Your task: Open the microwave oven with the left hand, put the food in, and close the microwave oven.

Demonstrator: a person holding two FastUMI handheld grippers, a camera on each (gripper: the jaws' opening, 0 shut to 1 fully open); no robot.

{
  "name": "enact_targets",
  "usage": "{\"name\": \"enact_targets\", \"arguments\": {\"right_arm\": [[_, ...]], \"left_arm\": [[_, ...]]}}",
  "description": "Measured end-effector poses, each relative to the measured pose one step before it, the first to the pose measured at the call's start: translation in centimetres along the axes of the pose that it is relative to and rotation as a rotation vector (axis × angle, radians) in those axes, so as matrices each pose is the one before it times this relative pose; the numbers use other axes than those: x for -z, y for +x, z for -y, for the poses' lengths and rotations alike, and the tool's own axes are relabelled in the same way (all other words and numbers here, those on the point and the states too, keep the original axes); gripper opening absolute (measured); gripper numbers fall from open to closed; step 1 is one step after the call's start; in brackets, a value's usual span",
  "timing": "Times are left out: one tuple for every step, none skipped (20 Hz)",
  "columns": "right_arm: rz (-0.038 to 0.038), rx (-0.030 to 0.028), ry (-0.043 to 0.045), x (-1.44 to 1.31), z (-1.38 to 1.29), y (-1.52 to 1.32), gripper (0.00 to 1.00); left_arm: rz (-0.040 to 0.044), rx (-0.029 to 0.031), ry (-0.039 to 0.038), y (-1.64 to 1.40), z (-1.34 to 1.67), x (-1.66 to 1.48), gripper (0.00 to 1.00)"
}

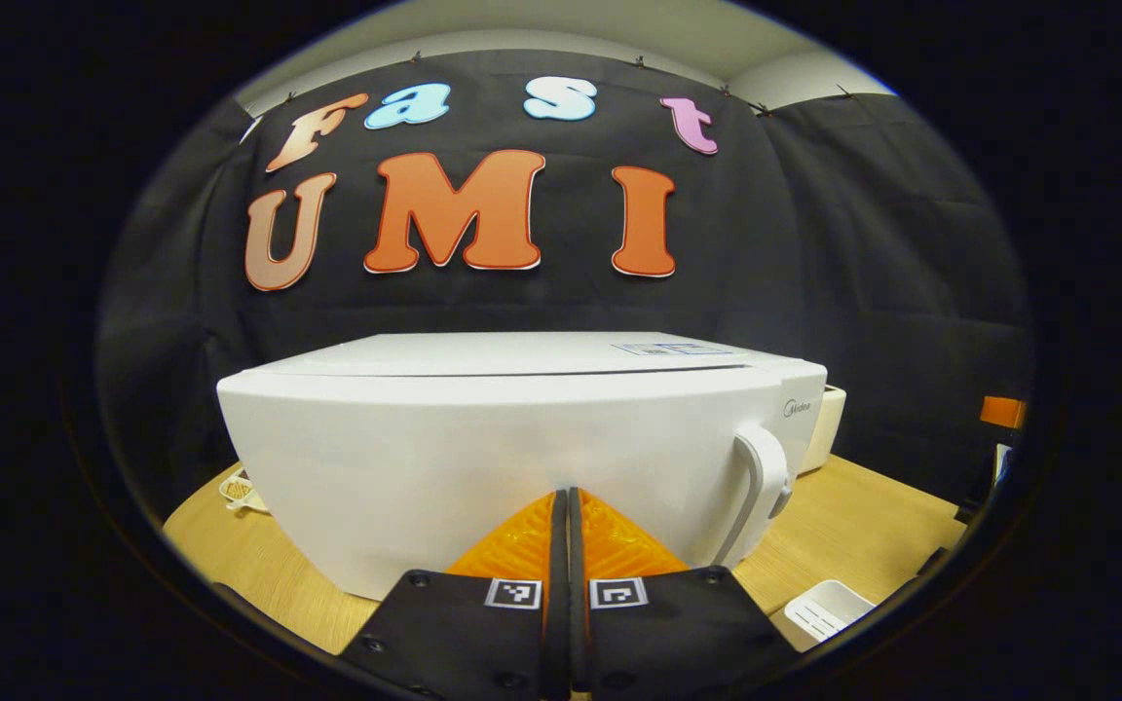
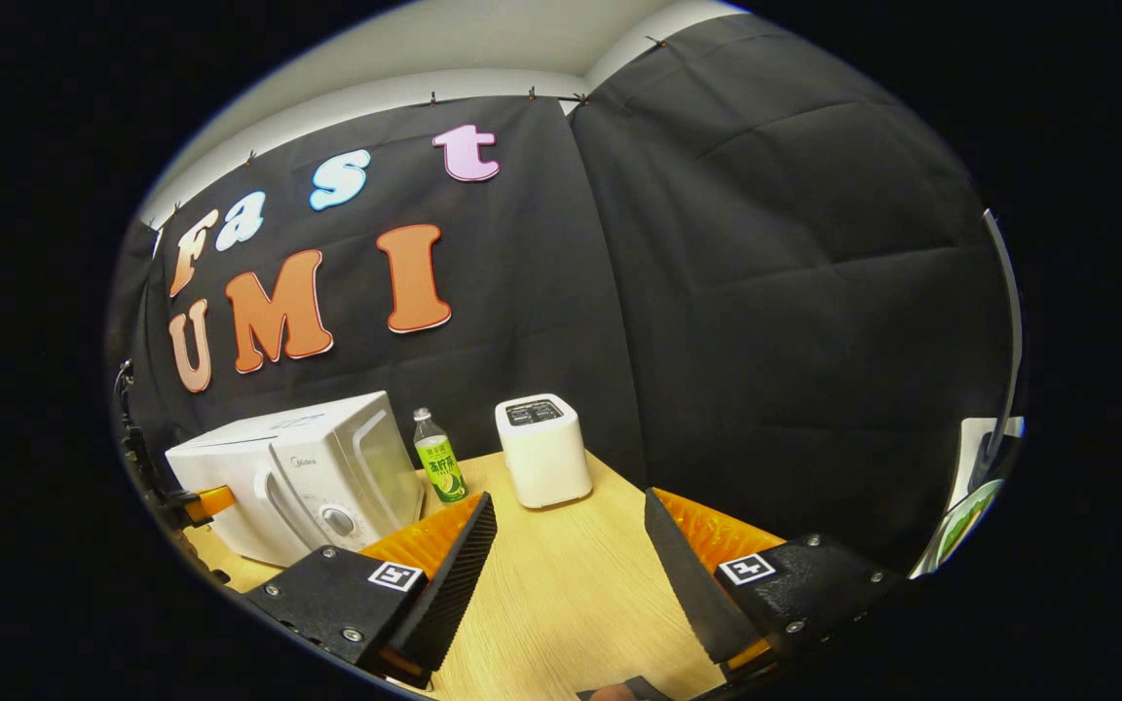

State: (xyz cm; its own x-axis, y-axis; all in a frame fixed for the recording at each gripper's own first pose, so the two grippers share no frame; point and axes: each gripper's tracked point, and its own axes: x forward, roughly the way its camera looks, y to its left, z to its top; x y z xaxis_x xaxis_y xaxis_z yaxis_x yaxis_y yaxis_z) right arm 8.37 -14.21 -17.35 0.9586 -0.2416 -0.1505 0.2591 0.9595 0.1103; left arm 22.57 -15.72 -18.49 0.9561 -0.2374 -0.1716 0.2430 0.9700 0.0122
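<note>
Small dish (image 1: 242, 490): far left in the left gripper view, peeking out behind the oven's corner on the wooden table (image 1: 863, 511).
Microwave oven (image 1: 522, 448): right there, white, door shut, broad front facing the left gripper; in the right gripper view it stands at the table's left end.
Left gripper (image 1: 567, 501): 2 fingers pressed together with nothing between them, tips close to the door front, contact hard to judge.
Door handle (image 1: 764, 477): white, upright, off to the right of those fingertips, untouched.
Green-labelled bottle (image 2: 438, 468): upright just right of the oven.
Toaster (image 2: 542, 451): white, near the bottle, toward the wall.
Right gripper (image 2: 569, 521): fingers spread wide above bare tabletop, holding nothing.
</note>
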Motion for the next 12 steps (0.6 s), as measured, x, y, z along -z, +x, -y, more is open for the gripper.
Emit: {"name": "enact_targets", "arguments": {"right_arm": [[-0.00783,-0.00301,-0.00239,0.345,-0.088,0.108,0.95],[-0.00411,-0.00262,-0.00275,0.325,-0.169,0.011,0.95],[-0.00318,-0.00011,-0.00107,0.142,-0.094,0.049,0.95],[-0.00709,0.00129,0.00277,0.11,-0.168,0.138,0.95],[-0.00393,-0.00181,0.0065,0.024,-0.123,-0.058,0.95],[-0.00255,-0.00294,0.00392,0.014,-0.196,-0.186,0.95],[0.00159,-0.00184,-0.00208,-0.124,-0.24,-0.15,0.95],[0.00304,0.00154,-0.00752,-0.098,-0.111,-0.17,0.95],[0.00466,0.00065,-0.0096,-0.289,-0.222,-0.229,0.95],[0.00563,-0.0013,-0.00804,-0.512,-0.205,-0.357,0.95],[0.00659,-0.00324,-0.00562,-0.59,-0.233,-0.401,0.95],[0.00537,-0.00401,-0.00231,-0.623,-0.283,-0.347,0.95]], "left_arm": [[-0.01123,-0.0127,0.00043,0.268,0.143,0.46,0.04],[0.02639,-0.00919,0.01501,-0.201,-0.01,-0.493,0.04],[-0.02163,-0.00169,0.01396,0.017,0.192,0.428,0.04],[0.02606,-0.0006,0.01528,0.043,-0.027,-0.4,0.04],[-0.00329,0.00747,0.0098,0.218,-0.038,0.119,0.05],[-0.00109,0.01011,0.00371,-0.113,-0.017,-0.013,0.04],[-0.00647,0.01209,-0.00431,-0.12,0.161,0.12,0.04],[-0.01241,-0.00406,-0.00432,-0.057,-0.304,0.053,0.04],[0.00091,-0.00473,-0.00463,-0.519,-0.628,-0.533,0.04],[0.01661,0.00795,-0.01259,-0.75,-0.221,-1.094,0.04],[0.01659,0.01076,-0.01299,-1.022,-0.306,-1.151,0.04],[0.01125,0.00956,-0.00828,-1.081,-0.392,-1.295,0.04]]}}
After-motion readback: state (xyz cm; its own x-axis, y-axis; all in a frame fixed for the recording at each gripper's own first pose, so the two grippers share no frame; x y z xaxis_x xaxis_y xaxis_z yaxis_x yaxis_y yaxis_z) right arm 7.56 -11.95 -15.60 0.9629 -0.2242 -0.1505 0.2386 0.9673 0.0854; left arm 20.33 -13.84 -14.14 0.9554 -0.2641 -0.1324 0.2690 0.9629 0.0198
